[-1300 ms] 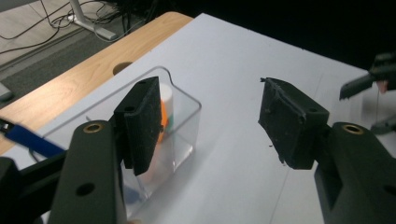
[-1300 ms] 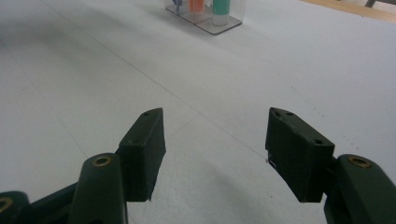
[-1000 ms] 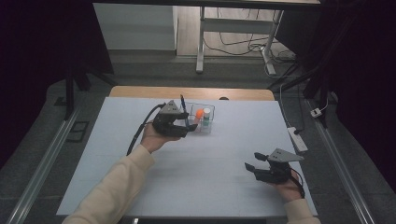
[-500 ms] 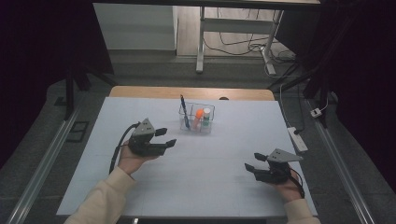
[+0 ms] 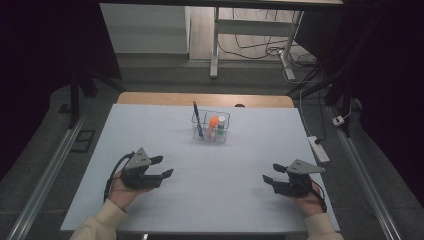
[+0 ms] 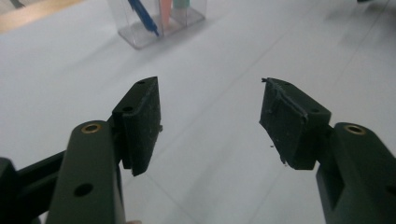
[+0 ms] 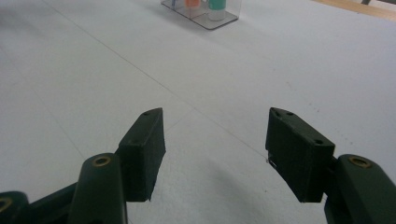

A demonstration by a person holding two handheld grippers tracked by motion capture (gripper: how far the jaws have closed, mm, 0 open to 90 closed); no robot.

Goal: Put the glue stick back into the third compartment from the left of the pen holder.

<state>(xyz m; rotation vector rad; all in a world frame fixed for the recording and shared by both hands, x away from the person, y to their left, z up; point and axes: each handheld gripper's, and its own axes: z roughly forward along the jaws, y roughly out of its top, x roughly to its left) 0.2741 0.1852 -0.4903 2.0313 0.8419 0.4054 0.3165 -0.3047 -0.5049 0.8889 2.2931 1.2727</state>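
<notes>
Clear plastic compartmented holder (image 5: 210,127) standing at the far middle of the white table (image 5: 150,125), with blue pen (image 5: 197,120). Left gripper (image 5: 162,167) near-left of it, right gripper (image 5: 272,173) near-right; both wide open, empty.

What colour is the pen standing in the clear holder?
Blue: the pen leans in the clear holder, best seen in the high view.

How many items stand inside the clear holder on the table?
3: a blue pen at the left of the clear holder, an orange tube in the middle, a green-capped tube at the right. Smaller items may be hidden.
</notes>
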